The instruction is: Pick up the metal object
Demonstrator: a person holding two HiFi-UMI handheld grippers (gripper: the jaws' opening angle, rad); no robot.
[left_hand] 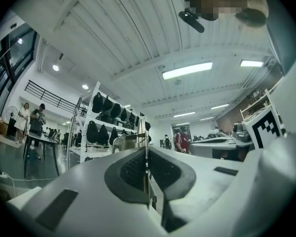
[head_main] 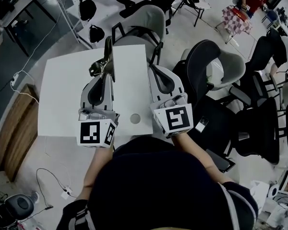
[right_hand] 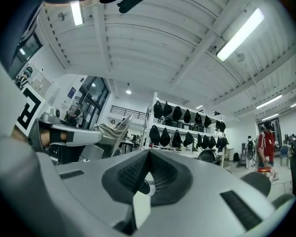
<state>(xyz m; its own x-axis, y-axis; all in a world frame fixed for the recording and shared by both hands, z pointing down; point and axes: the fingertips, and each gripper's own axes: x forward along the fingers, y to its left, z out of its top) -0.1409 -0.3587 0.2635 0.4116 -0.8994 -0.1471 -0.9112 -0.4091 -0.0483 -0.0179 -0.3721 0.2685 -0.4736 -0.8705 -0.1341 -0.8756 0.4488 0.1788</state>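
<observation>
Clamping the metal object [head_main: 101, 64] [left_hand: 137, 140] between its pads, left tool [head_main: 107, 72] [left_hand: 145, 154] hangs over the white counter [head_main: 62, 95]. Object juts past the tips toward 12 o'clock. Right tool [head_main: 155, 70] [right_hand: 148, 157] sits at 3 o'clock of the left, pads pressed together, nothing between. Grey chair [head_main: 145, 24] stands beyond the counter at 12 o'clock.

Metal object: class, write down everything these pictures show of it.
The metal object is a thin plate with a dull metallic sheen and a bent, bracket-like end. It stands on edge, clamped between the closed pads of the left gripper, with its bent end sticking out past the fingertips. It appears to be lifted above the white table, and only the pads visibly touch it.
</observation>
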